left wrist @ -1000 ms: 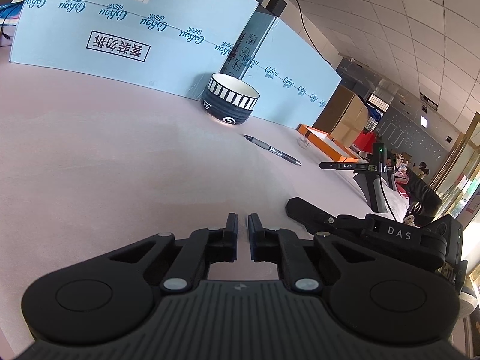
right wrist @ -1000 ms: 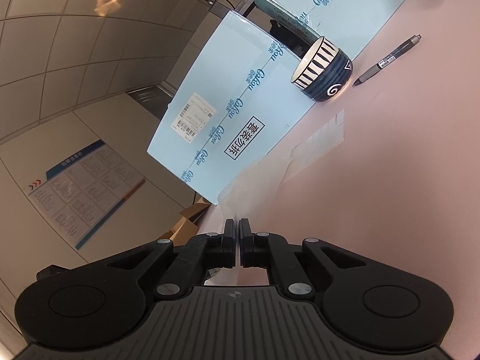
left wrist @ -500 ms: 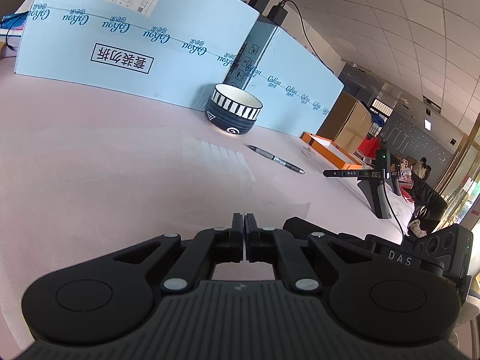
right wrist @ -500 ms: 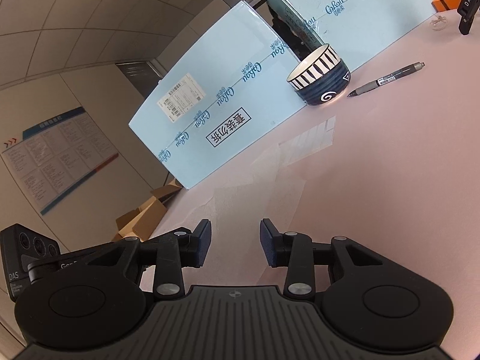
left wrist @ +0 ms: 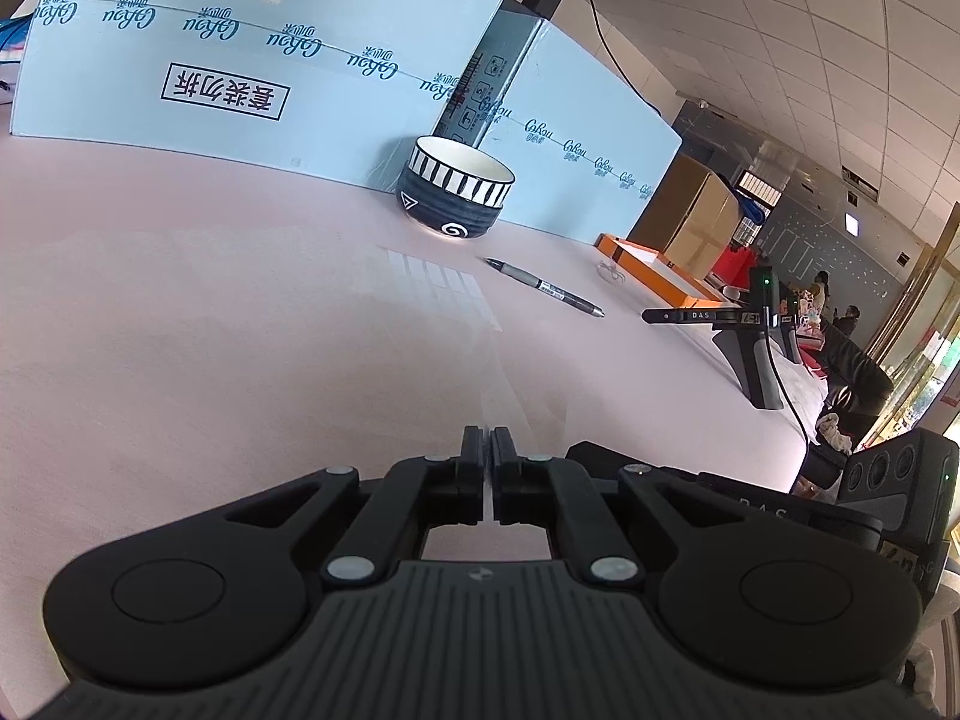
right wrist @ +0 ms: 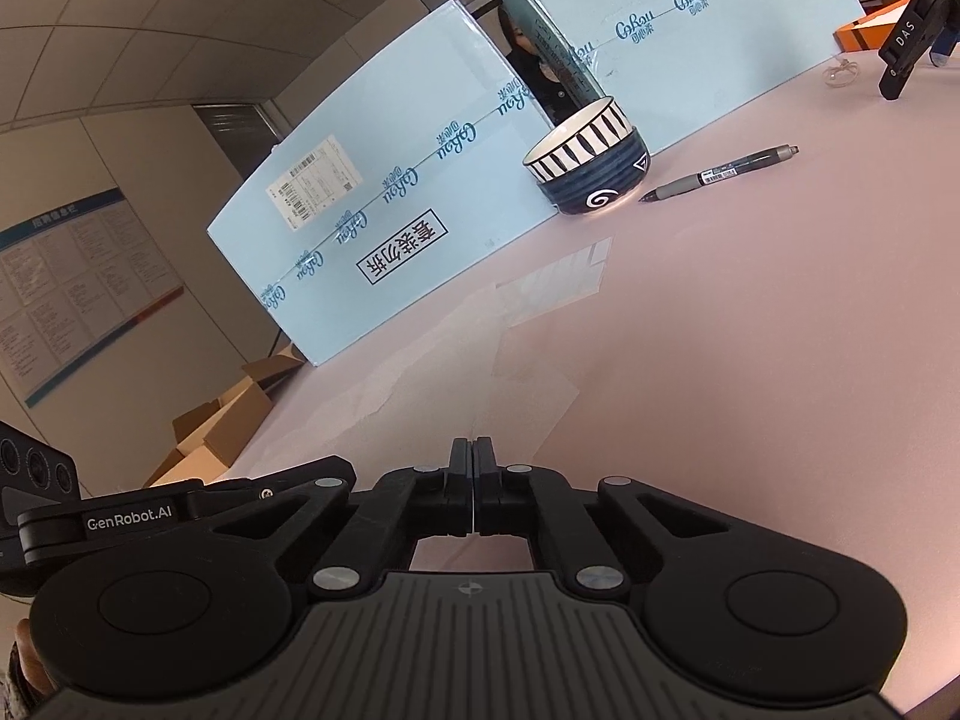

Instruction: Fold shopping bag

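Shopping bag [right wrist: 480,360]: thin, clear plastic film, nearly invisible against the pink desk [right wrist: 780,360]; lies flat with faint creases and a glossy patch. It spreads directly ahead of both tongs, its long axis running away from them toward the bowl, its near edge at the fingertips.

Left tongs [left wrist: 487,441]: closed, a sliver of clear film apparently pinched between the pads.

Right tongs [right wrist: 473,450]: closed at the bag's near edge; film seems caught between the tips, though too sheer to confirm. Both sit side by side, equally near. Judgement: near edge gripped, ready to carry forward over the far half.

Bowl [left wrist: 455,195]: round ceramic, dark blue, striped rim, white spiral; beyond the bag.

Pen [left wrist: 546,288]: slim, grey and black, right of the bowl.

Boxes [left wrist: 252,72]: pale blue, smooth, printed lettering, standing behind the bowl.

Spare gripper stand [left wrist: 744,336]: black, at the far right.
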`<state>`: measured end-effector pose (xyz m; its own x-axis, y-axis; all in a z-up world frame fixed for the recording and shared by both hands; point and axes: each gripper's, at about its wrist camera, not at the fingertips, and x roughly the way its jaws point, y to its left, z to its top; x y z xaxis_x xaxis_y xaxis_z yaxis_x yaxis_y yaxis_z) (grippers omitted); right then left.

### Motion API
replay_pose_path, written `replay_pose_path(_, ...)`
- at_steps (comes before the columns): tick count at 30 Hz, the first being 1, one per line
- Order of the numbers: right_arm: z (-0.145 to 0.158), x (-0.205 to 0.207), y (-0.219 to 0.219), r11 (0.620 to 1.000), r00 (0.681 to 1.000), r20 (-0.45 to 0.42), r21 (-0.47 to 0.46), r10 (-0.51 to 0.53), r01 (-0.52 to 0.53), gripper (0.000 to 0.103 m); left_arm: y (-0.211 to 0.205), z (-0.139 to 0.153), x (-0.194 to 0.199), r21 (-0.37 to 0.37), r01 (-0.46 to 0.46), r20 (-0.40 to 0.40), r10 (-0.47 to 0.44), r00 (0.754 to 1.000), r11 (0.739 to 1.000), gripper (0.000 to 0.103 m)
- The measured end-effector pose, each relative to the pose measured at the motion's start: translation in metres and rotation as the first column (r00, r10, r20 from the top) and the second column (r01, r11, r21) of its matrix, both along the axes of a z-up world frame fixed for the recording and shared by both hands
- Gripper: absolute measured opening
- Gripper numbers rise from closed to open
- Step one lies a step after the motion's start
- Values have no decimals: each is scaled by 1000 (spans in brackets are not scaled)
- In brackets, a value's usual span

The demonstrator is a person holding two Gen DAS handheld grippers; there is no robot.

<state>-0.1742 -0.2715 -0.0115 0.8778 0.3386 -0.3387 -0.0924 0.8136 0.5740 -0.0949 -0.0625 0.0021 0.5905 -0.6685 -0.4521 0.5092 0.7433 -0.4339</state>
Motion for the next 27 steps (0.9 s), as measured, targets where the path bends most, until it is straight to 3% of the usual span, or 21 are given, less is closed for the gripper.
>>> replay_pose_path(8, 0, -2, -4, 1000, 1000, -14, 5, -22, 22, 9, -11, -5, 3, 28, 12, -20, -12, 1000, 1000, 20)
replay_pose_path(11, 2, -3, -4, 999, 999, -15, -14, -30, 30, 17, -15, -6, 3, 46, 8, -17, -7, 1000, 999, 20)
replay_pose_path(17, 4, -4, -6, 999, 999, -24, -10, -36, 36, 21, -22, -7, 3, 56, 16, -17, -15, 1000, 998, 20)
replay_pose_path(20, 5, -7, -7, 999, 999, -23, 5, -38, 38, 27, -25, -5, 2, 60, 16, -9, -16, 1000, 998, 19)
replay_pose_path(27, 5, -6, -5, 999, 999, -28, -1, -47, 47, 27, -36, -4, 3, 81, 19, 1, -19, 1000, 996, 17)
